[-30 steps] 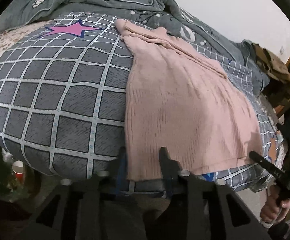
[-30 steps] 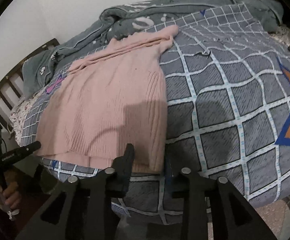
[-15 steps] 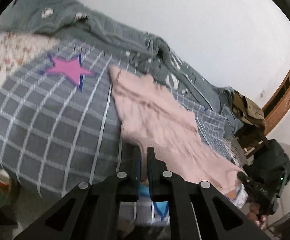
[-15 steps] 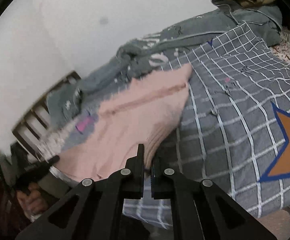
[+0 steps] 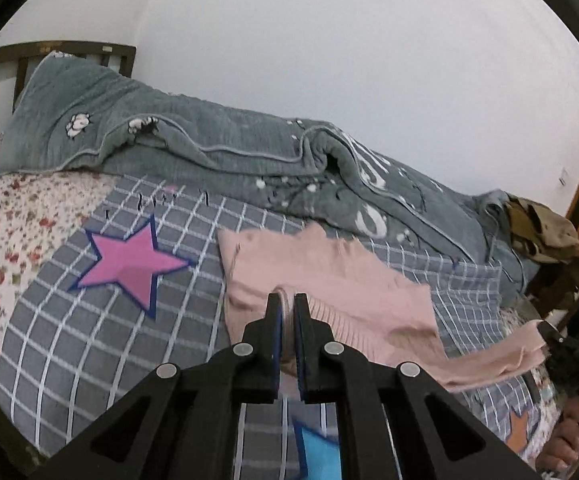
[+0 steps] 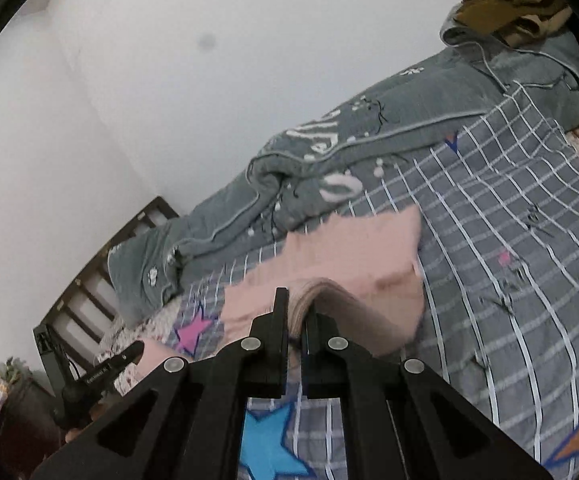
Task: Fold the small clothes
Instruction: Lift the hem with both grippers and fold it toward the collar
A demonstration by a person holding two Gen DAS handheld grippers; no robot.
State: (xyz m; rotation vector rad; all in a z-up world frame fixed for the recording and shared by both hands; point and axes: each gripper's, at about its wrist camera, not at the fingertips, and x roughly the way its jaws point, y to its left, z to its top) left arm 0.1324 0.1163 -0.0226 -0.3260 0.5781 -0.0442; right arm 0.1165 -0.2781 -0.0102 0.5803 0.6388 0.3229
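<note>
We see the pale pink ribbed knit sweater [image 5: 329,280] with its near hem now raised off the grey white-checked bedspread [image 5: 69,320], where a second ago it lay flat across the bed. Its far part lies mid-frame on the cover (collar end toward the rumpled grey-green quilt [image 5: 209,152] above). Our left gripper [image 5: 285,308], at lower centre, is pressed together on one hem corner; our right gripper [image 6: 297,308] pinches the other, the knit bunched between its jaws. A pink star patch [image 5: 129,264] sits left of the sweater.
</note>
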